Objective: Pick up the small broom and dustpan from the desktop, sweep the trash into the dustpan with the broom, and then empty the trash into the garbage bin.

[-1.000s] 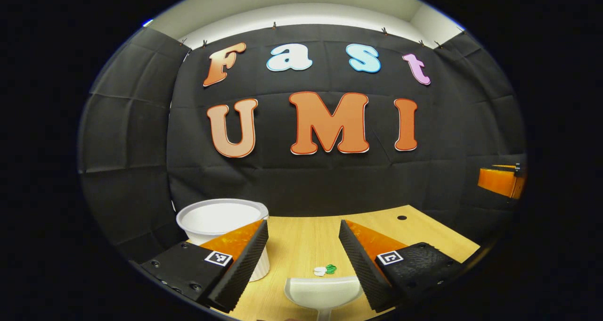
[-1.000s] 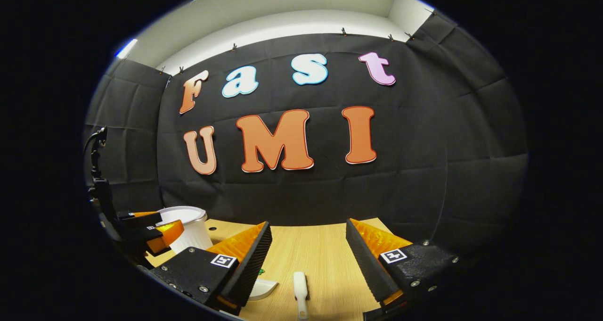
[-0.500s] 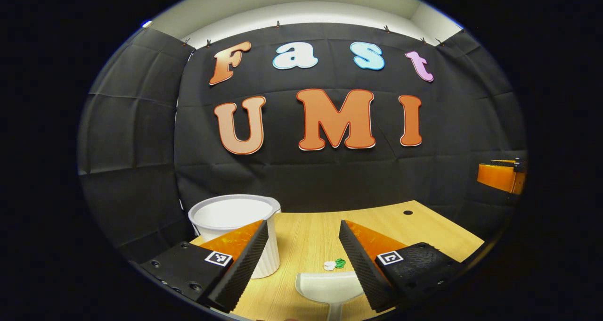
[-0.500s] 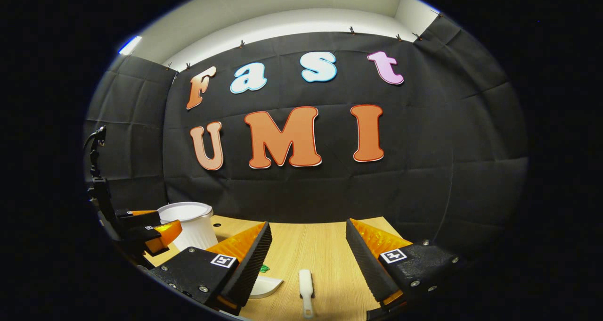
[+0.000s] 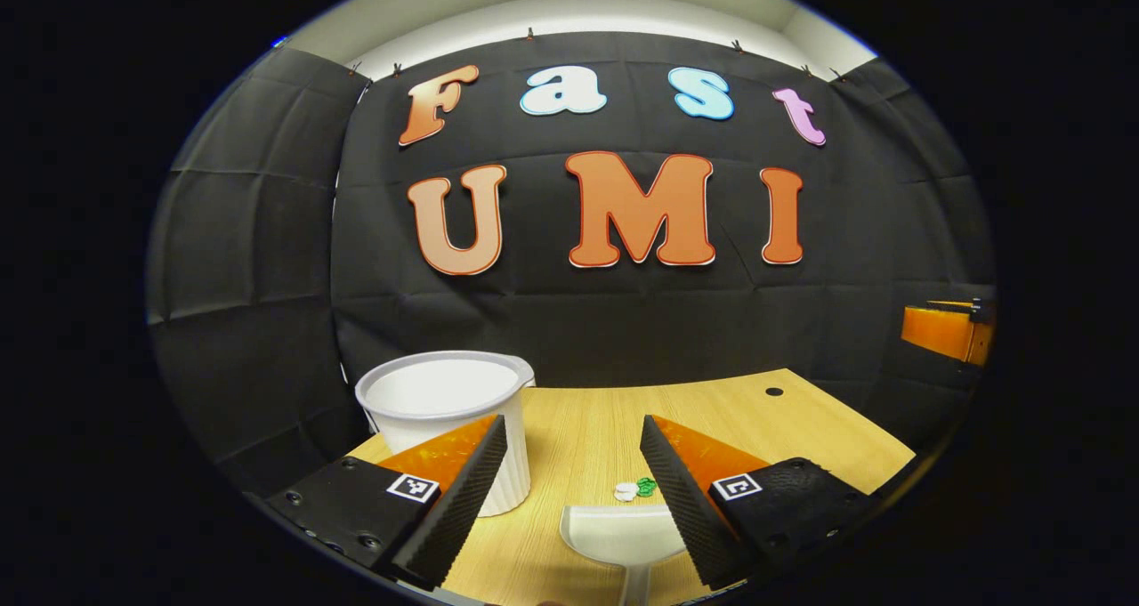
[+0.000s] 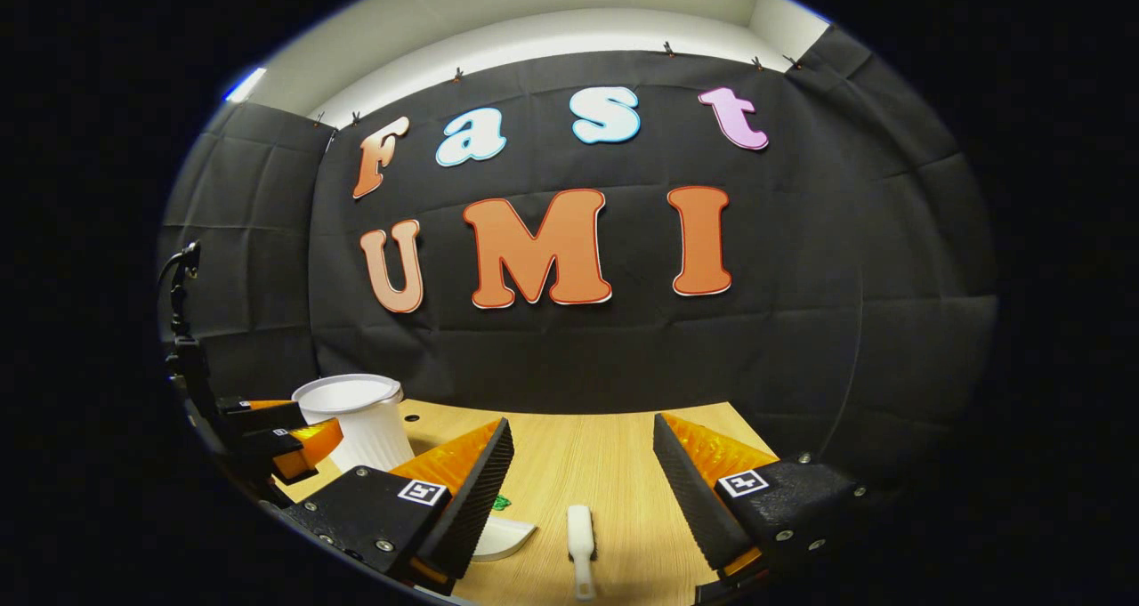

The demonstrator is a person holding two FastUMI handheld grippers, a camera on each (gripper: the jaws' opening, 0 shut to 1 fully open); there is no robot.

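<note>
On the wooden desktop (image 6: 614,464), ahead of and between the wide-open, empty right gripper (image 6: 583,481): small broom (image 6: 580,548), long axis along the fingers. Likewise placed under the open, empty left gripper (image 5: 574,472): dustpan (image 5: 623,539), handle nearest, trash (image 5: 635,489) just beyond.

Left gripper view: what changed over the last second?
Both claws eased forward with the cameras tipping down: the dustpan now sits between the left claw fingers, the small broom higher between the right claw fingers. Both stay open; nothing is grasped. Garbage bin and trash unmoved.
</note>
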